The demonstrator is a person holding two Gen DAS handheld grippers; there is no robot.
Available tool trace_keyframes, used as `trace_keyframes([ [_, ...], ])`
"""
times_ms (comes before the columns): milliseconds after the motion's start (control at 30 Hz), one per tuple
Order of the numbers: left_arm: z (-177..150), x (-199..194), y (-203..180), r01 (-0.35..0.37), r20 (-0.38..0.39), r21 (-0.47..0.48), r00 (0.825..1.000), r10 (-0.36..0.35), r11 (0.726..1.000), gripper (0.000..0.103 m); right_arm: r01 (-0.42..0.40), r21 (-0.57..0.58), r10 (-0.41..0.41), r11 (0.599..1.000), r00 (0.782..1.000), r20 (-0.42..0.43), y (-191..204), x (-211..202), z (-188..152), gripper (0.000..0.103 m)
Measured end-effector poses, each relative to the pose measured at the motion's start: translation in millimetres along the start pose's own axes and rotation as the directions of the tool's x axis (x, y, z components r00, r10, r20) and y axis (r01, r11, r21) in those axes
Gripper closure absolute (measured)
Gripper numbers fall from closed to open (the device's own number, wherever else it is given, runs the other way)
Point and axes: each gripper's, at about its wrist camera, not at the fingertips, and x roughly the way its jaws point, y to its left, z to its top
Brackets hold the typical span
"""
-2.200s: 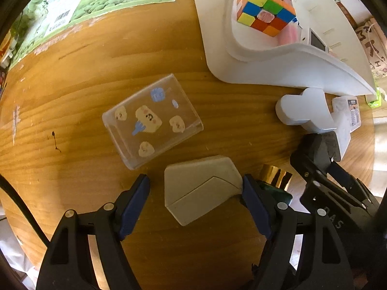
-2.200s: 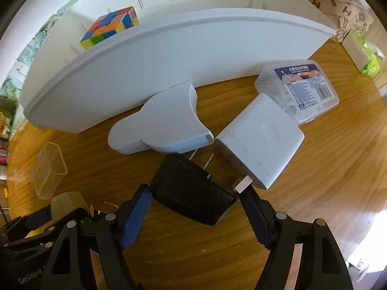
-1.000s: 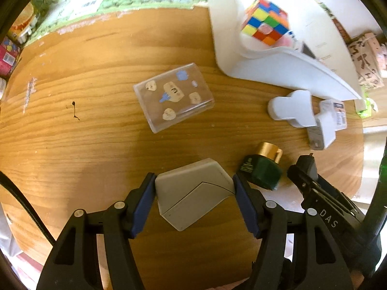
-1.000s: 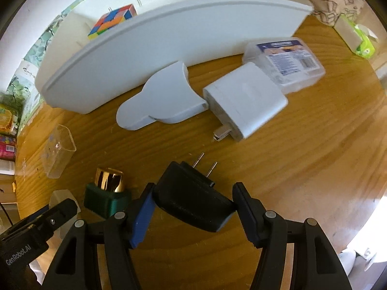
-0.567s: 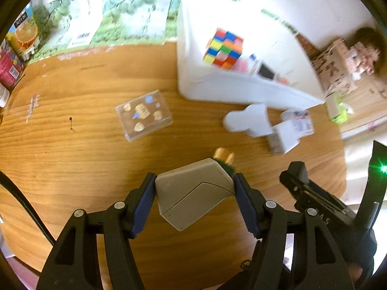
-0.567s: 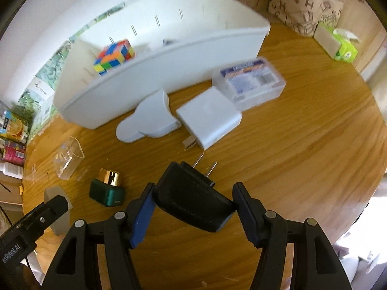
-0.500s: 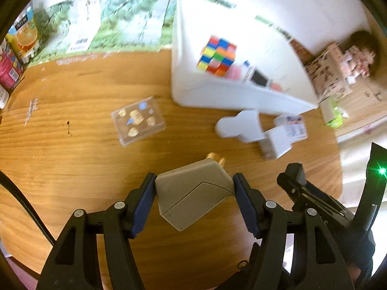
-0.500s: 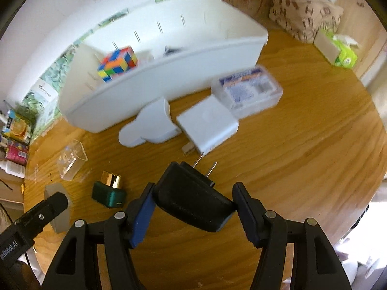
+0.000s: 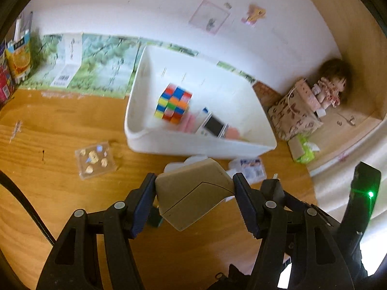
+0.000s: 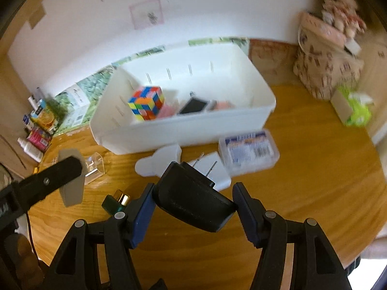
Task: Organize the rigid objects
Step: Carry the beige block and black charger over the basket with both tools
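My left gripper [image 9: 194,199] is shut on a beige angular block [image 9: 193,193], held in the air over the wooden table. My right gripper [image 10: 193,204] is shut on a black plug adapter [image 10: 193,199] whose two prongs point toward the white bin [image 10: 183,134]. The white bin [image 9: 198,145] holds a colourful puzzle cube [image 9: 173,103], a small phone-like device [image 9: 212,128] and pink items. In the right wrist view the left gripper with its beige block [image 10: 72,178] shows at the left edge.
On the table lie a clear box with stickers [image 9: 95,160], a white curved piece [image 10: 158,162], a white charger [image 10: 215,172], a labelled clear case [image 10: 249,151] and a green bottle with gold cap [image 10: 116,201]. A patterned bag [image 9: 293,113] and a doll [image 9: 331,89] stand at the right.
Both grippers have risen and tilted up with their objects held. The table items look smaller, and the wall, the whole bin and the bag have come into view.
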Motion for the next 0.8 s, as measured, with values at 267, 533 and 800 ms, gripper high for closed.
trace_keyframes([
  [267,13,17,-20,-0.101,0.034,0.014,0.994,0.1,0.995,0.036,0.005,-0.162,0.016,0.987,0.992,0.127,-6,-4,14,0.039],
  [533,40,30,-20,-0.174,0.083,-0.038,0.981,0.177,0.984,0.036,0.012,-0.274,0.062,0.962,0.964,0.259,-14,8,39,0.039],
  [800,65,40,-21,-0.262,0.132,-0.036,0.955,0.264,0.964,0.035,0.03,-0.378,0.114,0.925,0.928,0.354,-19,21,66,0.039],
])
